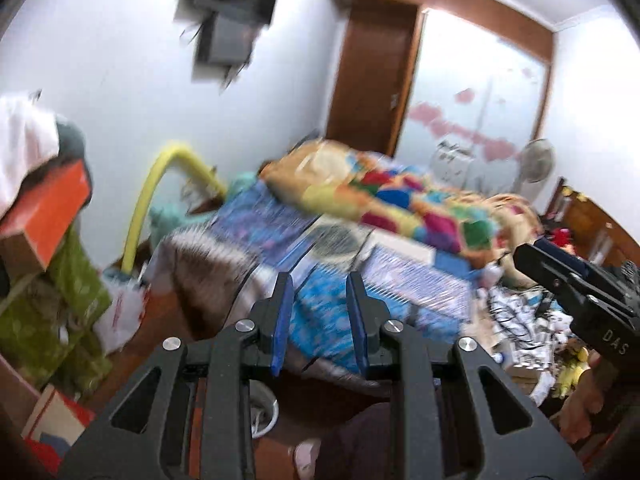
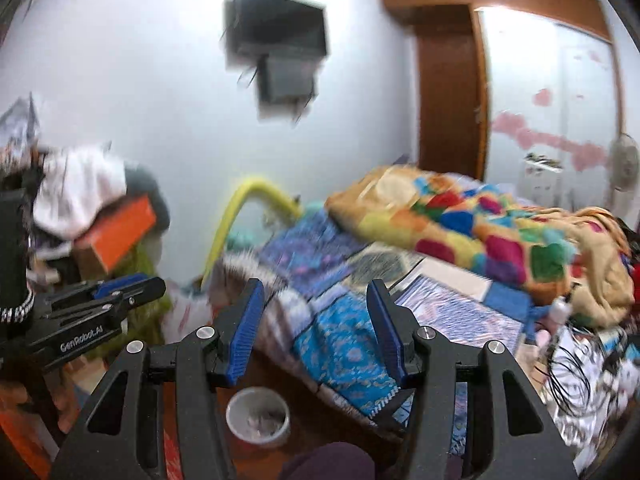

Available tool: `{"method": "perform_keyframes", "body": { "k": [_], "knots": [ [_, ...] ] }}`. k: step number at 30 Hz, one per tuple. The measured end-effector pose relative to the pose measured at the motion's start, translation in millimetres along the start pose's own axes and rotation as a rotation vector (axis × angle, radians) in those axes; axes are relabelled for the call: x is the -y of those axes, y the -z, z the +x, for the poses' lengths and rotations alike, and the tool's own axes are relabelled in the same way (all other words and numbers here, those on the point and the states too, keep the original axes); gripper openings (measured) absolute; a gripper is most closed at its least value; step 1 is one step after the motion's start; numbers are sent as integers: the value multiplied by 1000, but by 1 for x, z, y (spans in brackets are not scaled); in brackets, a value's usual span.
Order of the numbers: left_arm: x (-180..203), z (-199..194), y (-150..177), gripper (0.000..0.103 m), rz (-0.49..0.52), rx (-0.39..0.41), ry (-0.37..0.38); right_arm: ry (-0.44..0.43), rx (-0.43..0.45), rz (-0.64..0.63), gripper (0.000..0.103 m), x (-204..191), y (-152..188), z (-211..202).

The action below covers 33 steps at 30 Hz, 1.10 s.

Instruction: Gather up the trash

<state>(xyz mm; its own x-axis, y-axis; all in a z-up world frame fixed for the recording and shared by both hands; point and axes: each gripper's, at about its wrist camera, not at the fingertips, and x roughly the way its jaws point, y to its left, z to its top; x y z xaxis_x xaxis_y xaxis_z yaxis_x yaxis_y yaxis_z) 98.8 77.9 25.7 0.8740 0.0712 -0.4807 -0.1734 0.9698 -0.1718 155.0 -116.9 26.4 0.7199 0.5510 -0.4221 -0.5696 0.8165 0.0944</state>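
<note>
Both grippers are held up in the air with nothing between their blue pads: the left gripper (image 1: 320,320) has its fingers parted to a moderate gap, the right gripper (image 2: 316,328) spread wider. Neither touches anything.

Nearest below them, on the brown floor at the foot of the bed, sits a small white bin (image 2: 258,416) with what looks like crumpled paper inside, though blur makes that uncertain. It seems the likely place for the trash. Beyond it the bed (image 2: 344,332) carries a blue patterned cover, and further on a bright patchwork quilt (image 2: 472,224) is heaped across the mattress. To the right of the bed lies a tangle of cables and small clutter (image 1: 520,312), where loose trash may be hiding. Far back stand a wall-mounted screen (image 2: 280,32) and a wooden door (image 2: 448,92).

No single piece of trash is singled out yet, so I judge this a searching step. It would go best by slowing the sweep so the view sharpens, picking one light scrap, and approaching it with fingers wide from above.
</note>
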Motion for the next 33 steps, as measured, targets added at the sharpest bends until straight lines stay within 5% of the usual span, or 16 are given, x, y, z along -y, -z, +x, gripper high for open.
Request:
{"method": "perform_keyframes", "body": {
  "k": [9,12,17,19,33],
  "knots": [
    [49,-64,22,28,101,105,61,127,154,73,54,-3,20,-77],
    [52,-79,35,49,101,124,56,149,162,72,76,-6,30,-93],
    [48,-96,49,92,85,149,33,156,133,65,92,-8,45,-103],
    [45,-99,54,93,76,158,51,163,116,79,103,-7,51,-107],
    [46,-108,75,93,101,129,69,238,116,99,103,-7,66,-131]
  ]
}}
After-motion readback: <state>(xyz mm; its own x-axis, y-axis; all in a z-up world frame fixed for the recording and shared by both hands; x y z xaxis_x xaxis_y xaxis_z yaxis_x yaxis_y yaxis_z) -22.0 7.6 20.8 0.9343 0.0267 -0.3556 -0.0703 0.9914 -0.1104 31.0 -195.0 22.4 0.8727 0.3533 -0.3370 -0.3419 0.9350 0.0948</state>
